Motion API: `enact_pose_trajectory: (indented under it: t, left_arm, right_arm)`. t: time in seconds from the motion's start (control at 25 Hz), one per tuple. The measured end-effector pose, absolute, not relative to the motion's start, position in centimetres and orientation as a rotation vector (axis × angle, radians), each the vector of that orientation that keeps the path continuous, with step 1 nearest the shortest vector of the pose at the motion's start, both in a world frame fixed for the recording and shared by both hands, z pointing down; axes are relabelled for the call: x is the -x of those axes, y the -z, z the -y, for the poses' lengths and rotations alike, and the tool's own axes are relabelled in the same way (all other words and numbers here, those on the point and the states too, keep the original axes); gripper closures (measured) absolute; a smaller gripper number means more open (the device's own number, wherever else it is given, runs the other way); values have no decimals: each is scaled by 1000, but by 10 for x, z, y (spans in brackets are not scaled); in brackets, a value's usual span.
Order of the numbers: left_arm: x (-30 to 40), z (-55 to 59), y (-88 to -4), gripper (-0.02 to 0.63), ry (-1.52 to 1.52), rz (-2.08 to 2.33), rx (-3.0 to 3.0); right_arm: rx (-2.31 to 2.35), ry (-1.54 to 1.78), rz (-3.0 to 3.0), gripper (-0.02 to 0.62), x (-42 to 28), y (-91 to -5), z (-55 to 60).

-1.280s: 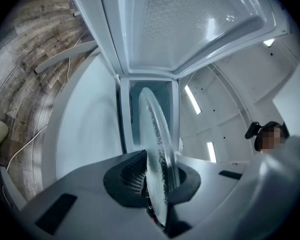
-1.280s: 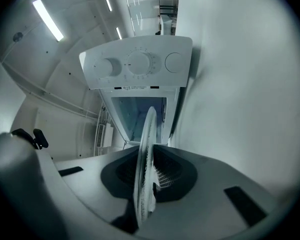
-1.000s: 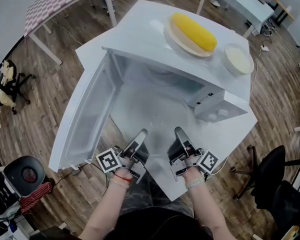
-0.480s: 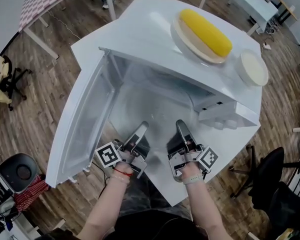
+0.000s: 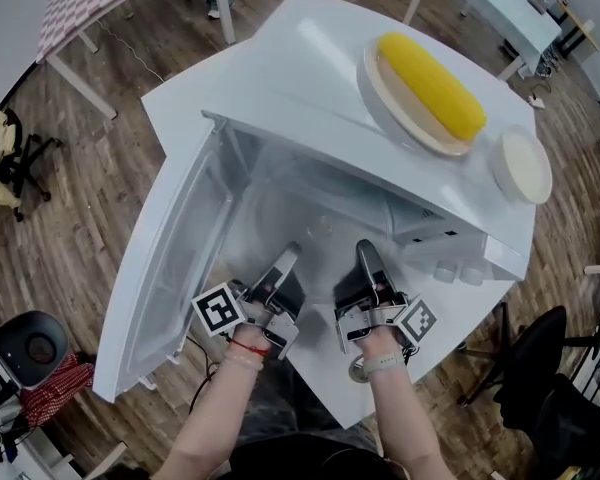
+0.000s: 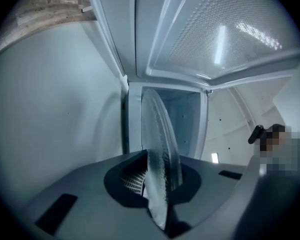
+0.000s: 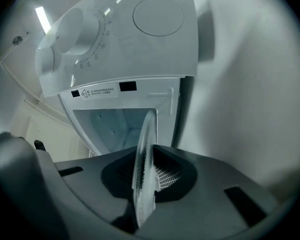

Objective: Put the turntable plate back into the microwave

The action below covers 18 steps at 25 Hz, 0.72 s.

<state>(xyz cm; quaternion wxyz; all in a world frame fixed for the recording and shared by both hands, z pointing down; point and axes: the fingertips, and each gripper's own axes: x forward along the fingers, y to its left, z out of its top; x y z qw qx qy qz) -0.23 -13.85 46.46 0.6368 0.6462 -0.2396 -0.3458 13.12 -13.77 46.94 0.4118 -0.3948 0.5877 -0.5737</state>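
Note:
The clear glass turntable plate [image 5: 324,232] is hard to make out in the head view, lying level at the mouth of the white microwave [image 5: 300,88]. My left gripper [image 5: 285,260] is shut on the plate's left rim [image 6: 160,149], and my right gripper [image 5: 366,256] is shut on its right rim [image 7: 143,169]. Each gripper view shows the rim edge-on between that gripper's jaws, with the cavity [image 6: 182,119] straight ahead. The microwave door [image 5: 170,258] hangs open to the left.
On top of the microwave sit a plate with a yellow corn cob [image 5: 430,86] and a small white bowl [image 5: 523,166]. The control knobs [image 7: 65,41] are right of the opening. The microwave stands on a white table [image 5: 340,383]. Black chairs [image 5: 550,378] stand at the right.
Both grippers have carried the plate a little forward, toward the cavity opening. The head view has shifted closer to the microwave.

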Motion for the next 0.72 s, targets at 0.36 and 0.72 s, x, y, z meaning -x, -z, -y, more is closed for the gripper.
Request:
enact_pose_trajectory:
  t: [0.36,0.72]
  left_arm:
    - [1,153,-466,569,805,548,-1445]
    - [-1,158,-468,569,835,556,-1411]
  right_arm:
    - [1031,1439,-1435,553,-133,-474,150]
    - [1063,1440,-1517,552,-126,-470,140]
